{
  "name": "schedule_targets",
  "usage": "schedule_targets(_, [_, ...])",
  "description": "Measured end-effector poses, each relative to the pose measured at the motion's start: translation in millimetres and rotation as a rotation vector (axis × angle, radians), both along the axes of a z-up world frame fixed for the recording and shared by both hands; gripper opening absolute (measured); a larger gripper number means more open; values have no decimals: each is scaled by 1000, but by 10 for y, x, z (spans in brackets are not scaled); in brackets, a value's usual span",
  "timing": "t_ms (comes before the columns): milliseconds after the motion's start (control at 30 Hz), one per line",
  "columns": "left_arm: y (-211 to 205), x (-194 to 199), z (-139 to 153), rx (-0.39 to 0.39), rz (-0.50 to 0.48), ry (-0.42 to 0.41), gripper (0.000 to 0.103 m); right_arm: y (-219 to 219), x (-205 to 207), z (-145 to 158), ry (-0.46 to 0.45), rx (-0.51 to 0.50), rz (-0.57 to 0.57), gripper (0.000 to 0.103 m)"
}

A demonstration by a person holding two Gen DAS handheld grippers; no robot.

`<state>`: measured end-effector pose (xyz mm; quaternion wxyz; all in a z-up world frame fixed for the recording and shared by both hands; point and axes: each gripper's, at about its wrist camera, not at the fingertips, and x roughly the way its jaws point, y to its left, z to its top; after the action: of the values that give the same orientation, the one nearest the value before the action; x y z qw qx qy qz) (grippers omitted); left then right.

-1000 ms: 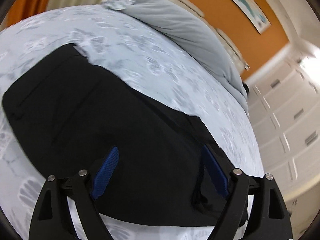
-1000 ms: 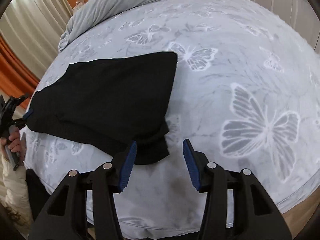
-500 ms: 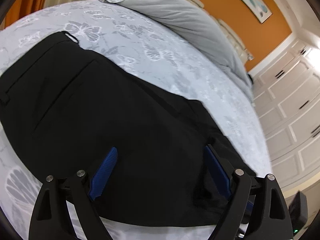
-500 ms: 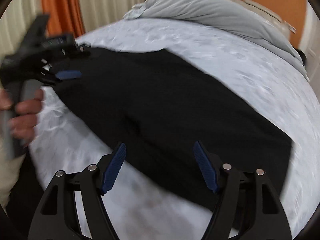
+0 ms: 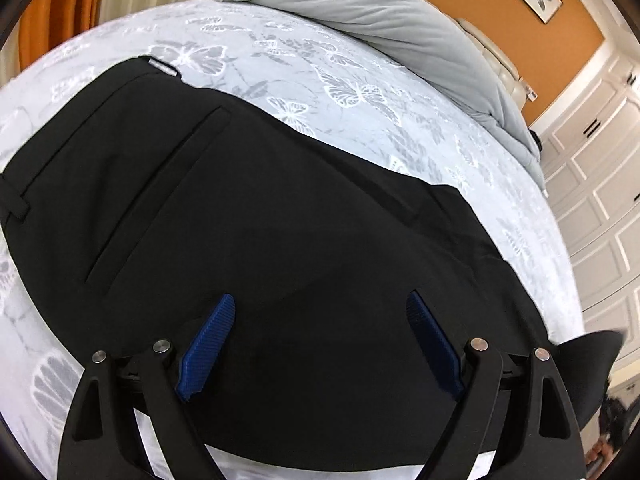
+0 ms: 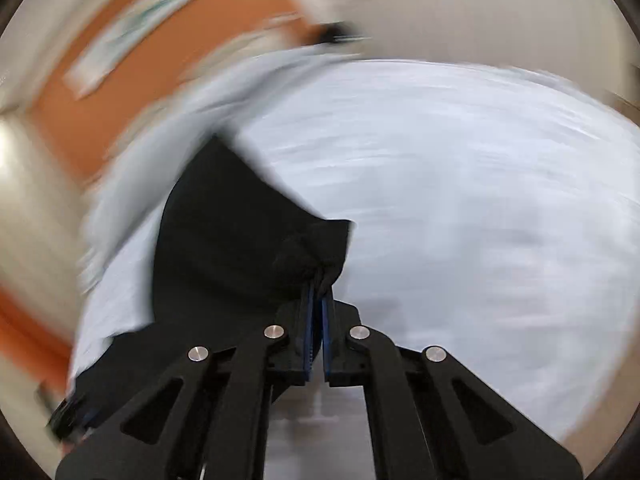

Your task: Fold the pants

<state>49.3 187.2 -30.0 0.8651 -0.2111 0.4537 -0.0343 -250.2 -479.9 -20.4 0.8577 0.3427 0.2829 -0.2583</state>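
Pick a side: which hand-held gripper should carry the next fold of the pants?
Right. The right hand-held gripper is shut on a bunched end of the black pants, so it can likely carry that end over. The left hand-held gripper is open above the flat fabric, gripping nothing.

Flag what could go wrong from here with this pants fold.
The right gripper pinches only a small bunched bit of the black pants, so the fabric may slip out mid-swing; that view is motion-blurred. The left gripper is open above the pants, pinning nothing, so they could drag across the butterfly bedsheet.

Black pants (image 5: 280, 220), flat, one end lifted
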Motion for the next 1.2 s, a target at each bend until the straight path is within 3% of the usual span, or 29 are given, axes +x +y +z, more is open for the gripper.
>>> schedule_targets(67, [-54, -3, -16, 26, -2, -8, 86, -362, -225, -472, -18, 177, -3, 7])
schedule_targets(100, [-64, 2, -26, 36, 0, -12, 86, -409, -358, -535, -122, 205, 16, 6])
schedule_targets(167, [-94, -9, -42, 62, 11, -23, 86, -372, -453, -462, -133, 155, 4, 18])
schedule_targets(300, [-121, 0, -39, 64, 34, -22, 86, -271, -335, -314, -150, 139, 68, 75])
schedule_targets(467, [-200, 73, 16, -26, 12, -13, 86, -265, 57, -355, -57, 48, 59, 85])
schedule_targets(533, [-263, 103, 23, -40, -2, -5, 86, -226, 263, -352, 10, -9, 83, 78])
schedule_targets(567, [-311, 122, 25, -36, -12, -5, 86, -213, 337, -322, 22, 2, 136, 34])
schedule_targets(600, [-346, 144, 31, -27, -19, -4, 86, -277, 405, -277, -24, 72, 178, 10])
schedule_targets(633, [-382, 161, 35, -16, -24, -5, 86, -347, 392, -201, -75, 83, 185, 9])
schedule_targets(700, [-434, 193, 37, -3, -40, -2, 86, -303, 211, 231, -157, -54, 181, 9])
schedule_targets(733, [-462, 181, 27, 4, -47, 0, 86, -345, 125, 309, -187, -79, 183, 9])
schedule_targets(767, [-490, 192, 14, 18, -53, 6, 86, -496, 92, 218, -138, -78, 148, 9])
schedule_targets(833, [-542, 227, -29, 40, -58, 28, 86, -827, 202, -276, 139, -27, 79, 15])
schedule_targets(867, [-554, 206, -39, 42, -62, 32, 86, -862, 175, -351, 185, -40, 66, 4])
schedule_targets(967, [-615, 198, -47, 89, -67, 31, 86, -635, -47, -14, 71, -152, -3, 14])
schedule_targets(1033, [-656, 192, -49, 118, -68, 33, 86, -281, 64, 228, -81, -129, 167, 14])
schedule_targets(1067, [-680, 198, -59, 132, -66, 38, 86, -131, 205, 277, -101, -100, 247, 14])
schedule_targets(1167, [-774, 252, -69, 182, -69, 45, 87, 522, 892, 190, -75, -22, 507, 15])
schedule_targets(1200, [-822, 285, -77, 203, -74, 48, 87, 713, 1113, 102, -53, -7, 581, 20])
